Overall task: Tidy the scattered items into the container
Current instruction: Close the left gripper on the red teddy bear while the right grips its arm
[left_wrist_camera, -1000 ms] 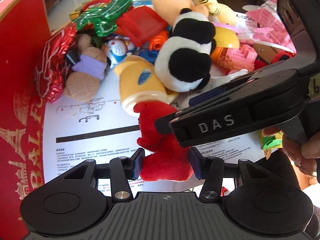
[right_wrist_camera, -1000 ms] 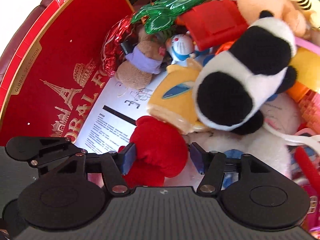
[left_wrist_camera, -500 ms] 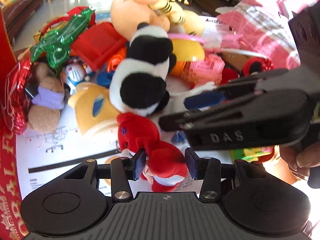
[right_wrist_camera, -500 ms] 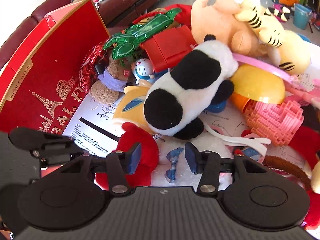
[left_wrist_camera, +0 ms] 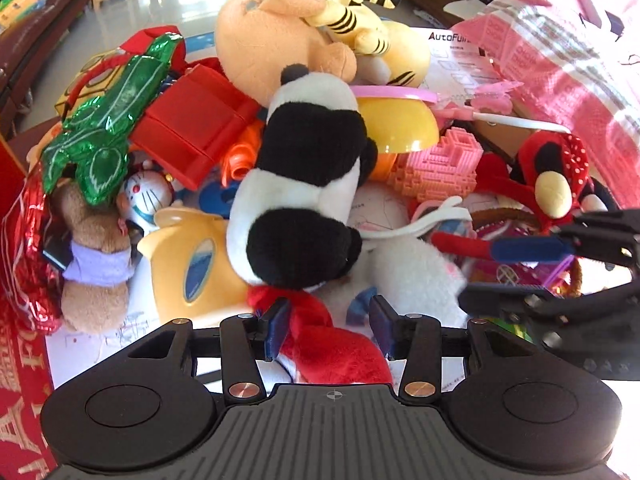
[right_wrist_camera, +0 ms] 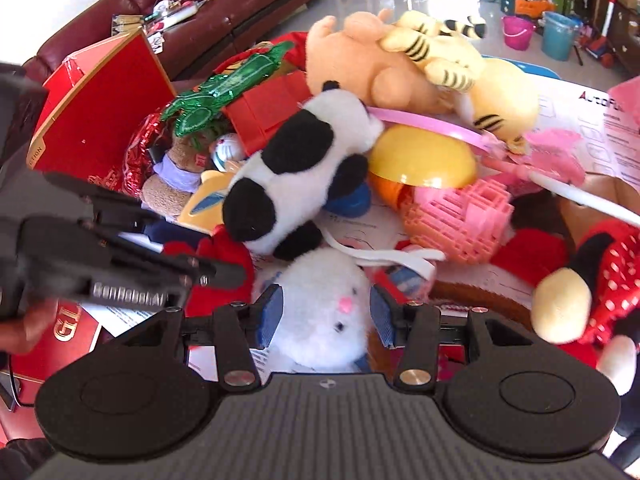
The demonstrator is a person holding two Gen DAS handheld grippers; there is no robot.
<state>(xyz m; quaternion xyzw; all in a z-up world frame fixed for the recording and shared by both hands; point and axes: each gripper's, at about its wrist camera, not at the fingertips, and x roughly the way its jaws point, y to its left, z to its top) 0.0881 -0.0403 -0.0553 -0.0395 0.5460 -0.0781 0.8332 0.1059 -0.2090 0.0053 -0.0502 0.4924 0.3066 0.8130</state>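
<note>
Left gripper (left_wrist_camera: 326,330) half-spread, left pad touching red plush (left_wrist_camera: 332,352) below panda (left_wrist_camera: 304,196), right gripper (right_wrist_camera: 325,316) half-spread straddling white plush (right_wrist_camera: 320,312) unpinched, red box (right_wrist_camera: 100,120) standing at left edge, toys crowding everything, little open room.

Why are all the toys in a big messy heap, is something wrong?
Yes, it is untidy: the panda plush lies tipped over across other toys, a yellow bowl sits wedged askew behind it, and the red box stands beside the heap.

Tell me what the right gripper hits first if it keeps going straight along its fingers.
Most likely the fluffy white plush toy with a pink nose, lying between the right gripper's open blue fingers; depth is uncertain.
</note>
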